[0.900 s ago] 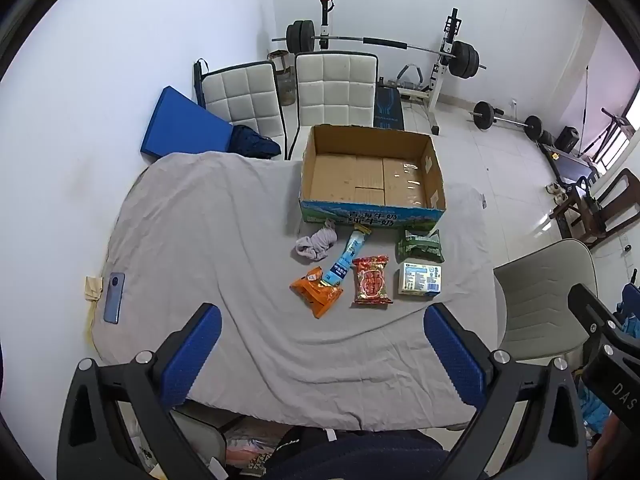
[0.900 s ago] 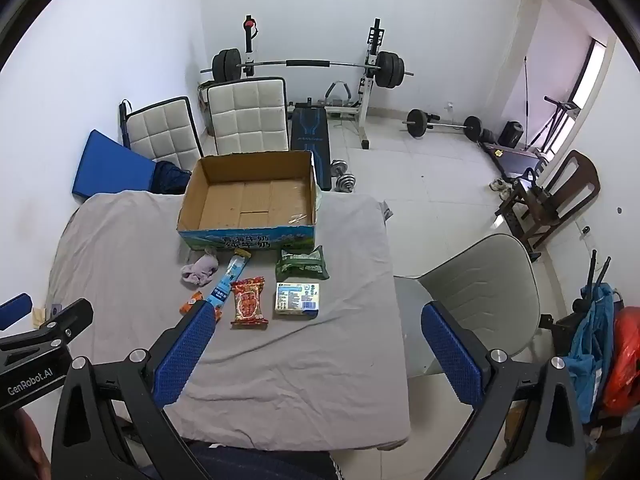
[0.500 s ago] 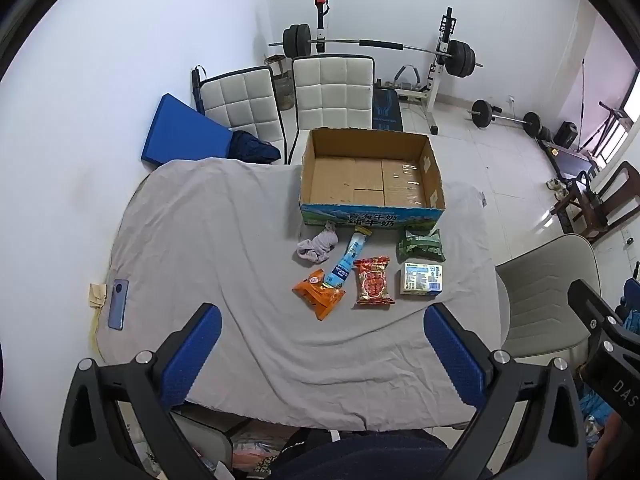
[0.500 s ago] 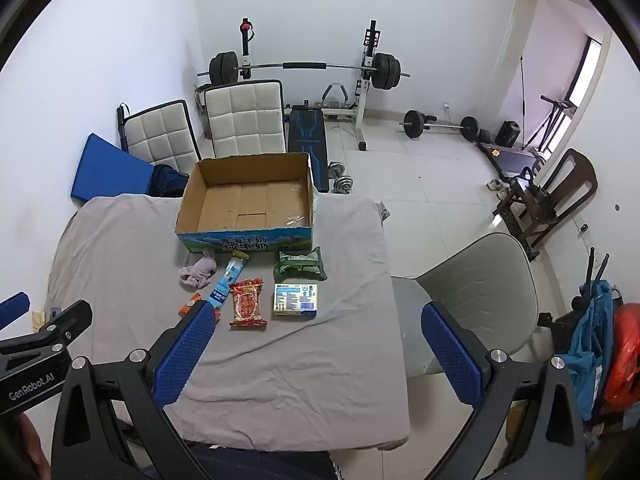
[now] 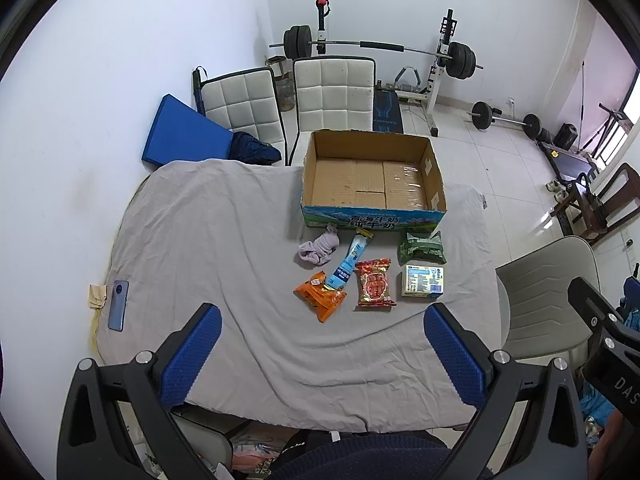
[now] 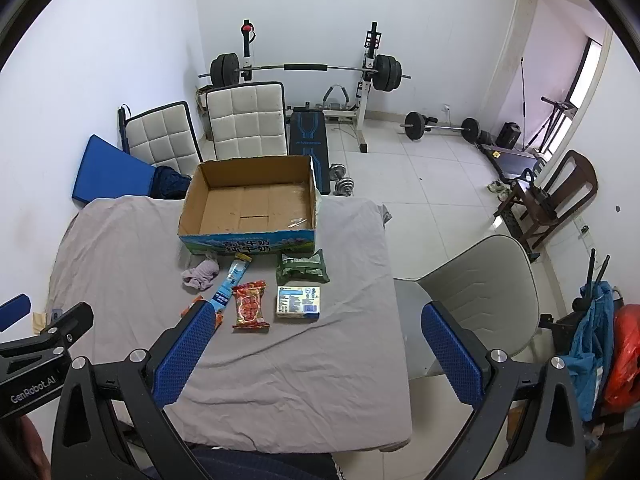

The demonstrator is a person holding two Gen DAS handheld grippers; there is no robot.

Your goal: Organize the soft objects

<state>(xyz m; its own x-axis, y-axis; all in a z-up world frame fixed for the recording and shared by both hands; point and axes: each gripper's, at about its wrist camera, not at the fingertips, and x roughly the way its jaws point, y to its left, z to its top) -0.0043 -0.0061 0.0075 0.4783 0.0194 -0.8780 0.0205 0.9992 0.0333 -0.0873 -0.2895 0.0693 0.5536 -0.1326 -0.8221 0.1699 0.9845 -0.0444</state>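
Note:
An open, empty cardboard box [image 5: 372, 178] [image 6: 256, 204] stands at the far side of a grey-covered table [image 5: 208, 240]. In front of it lie a purple sock [image 5: 318, 248] [image 6: 200, 274], a blue stick pack [image 5: 350, 262] [image 6: 232, 282], an orange snack bag [image 5: 320, 296], a red snack bag [image 5: 374, 282] [image 6: 250, 304], a green pack [image 5: 422, 246] [image 6: 302, 268] and a white tissue pack [image 5: 422, 280] [image 6: 298, 300]. My left gripper [image 5: 320, 354] is open and empty, high above the table's near edge. My right gripper [image 6: 316, 354] is open and empty, over the near right part.
A phone [image 5: 119, 305] lies at the table's left edge. A grey chair [image 6: 476, 292] stands right of the table. Two white padded chairs [image 5: 332, 92], a blue mat [image 5: 182, 134] and a barbell rack [image 6: 308, 70] are behind the table.
Both grippers have drifted slightly, so the table and objects sit a little lower in both views. Nothing on the table has moved.

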